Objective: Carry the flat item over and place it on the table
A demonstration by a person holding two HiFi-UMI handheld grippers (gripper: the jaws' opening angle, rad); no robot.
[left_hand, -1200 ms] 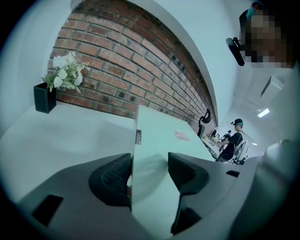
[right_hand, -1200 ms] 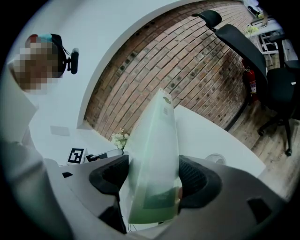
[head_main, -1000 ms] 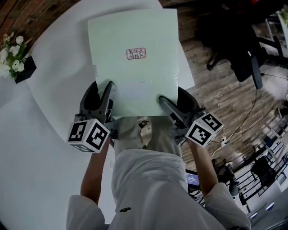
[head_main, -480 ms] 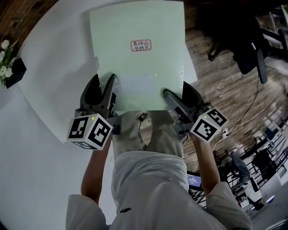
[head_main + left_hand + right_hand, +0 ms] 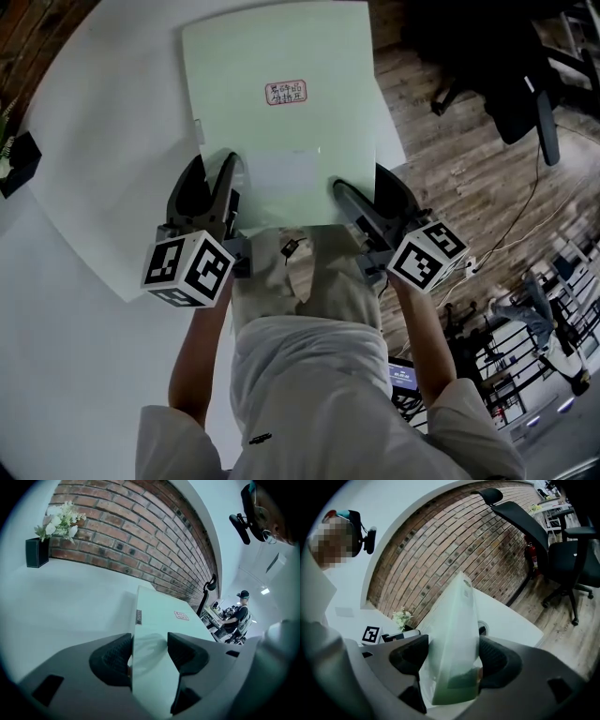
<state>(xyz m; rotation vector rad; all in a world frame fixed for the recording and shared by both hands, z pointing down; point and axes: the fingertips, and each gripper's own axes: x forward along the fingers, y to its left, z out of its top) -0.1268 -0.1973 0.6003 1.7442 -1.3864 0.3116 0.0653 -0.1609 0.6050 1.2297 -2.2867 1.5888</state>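
The flat item (image 5: pixel 281 122) is a pale green sheet with a small red-framed label (image 5: pixel 286 92). It is held level above the white table (image 5: pixel 103 141), with its near edge toward the person. My left gripper (image 5: pixel 217 173) is shut on the near left edge and my right gripper (image 5: pixel 361 183) on the near right edge. In the left gripper view the flat item (image 5: pixel 159 616) runs away between the closed pads of the left gripper (image 5: pixel 149 651). The right gripper view shows the flat item (image 5: pixel 457 630) edge-on, clamped in the right gripper (image 5: pixel 452 660).
A black pot of white flowers (image 5: pixel 14 159) stands at the table's far left, also in the left gripper view as the pot (image 5: pixel 37 550). A brick wall (image 5: pixel 140 541) lies behind the table. A black office chair (image 5: pixel 520 75) stands on the wooden floor to the right.
The flower pot has slid toward the left edge of the head view and more table lies under the sheet. Both grippers keep their hold on its near edge.
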